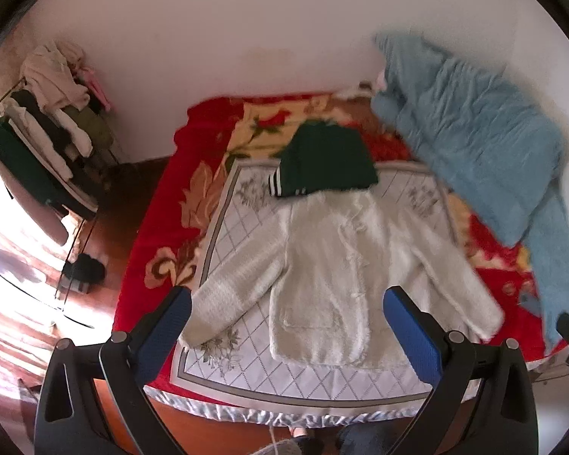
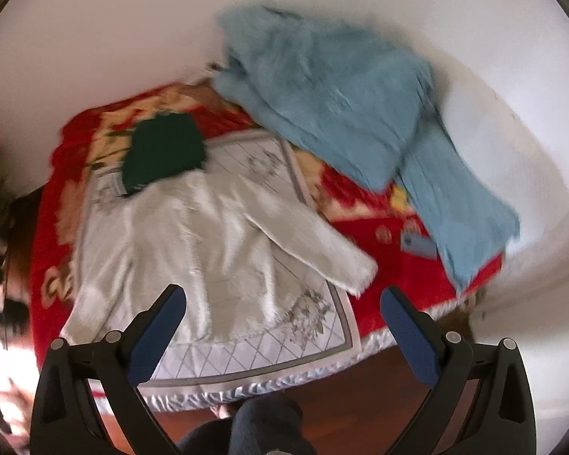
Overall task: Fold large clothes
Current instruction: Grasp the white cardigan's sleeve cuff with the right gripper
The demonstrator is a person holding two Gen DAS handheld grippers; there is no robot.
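Observation:
A fluffy cream-white jacket [image 1: 334, 265] lies flat on the bed, front up, both sleeves spread out to the sides; the right wrist view shows the jacket [image 2: 193, 250] blurred. A folded dark green garment [image 1: 328, 161] with striped cuffs rests just beyond its collar, also seen as the green garment [image 2: 163, 153]. My left gripper [image 1: 286, 305] hovers open above the jacket's lower hem, nothing between its blue pads. My right gripper [image 2: 284, 305] hangs open above the bed's near edge, beside the jacket's right sleeve [image 2: 322, 254], holding nothing.
The bed carries a red floral blanket [image 1: 159, 220] and a white quilted mat [image 1: 246, 371]. A light blue blanket [image 1: 470, 140] is heaped at the back right against the wall. A clothes rack [image 1: 53, 125] stands left on the wooden floor. A person's legs [image 2: 261, 428] are at the bed's foot.

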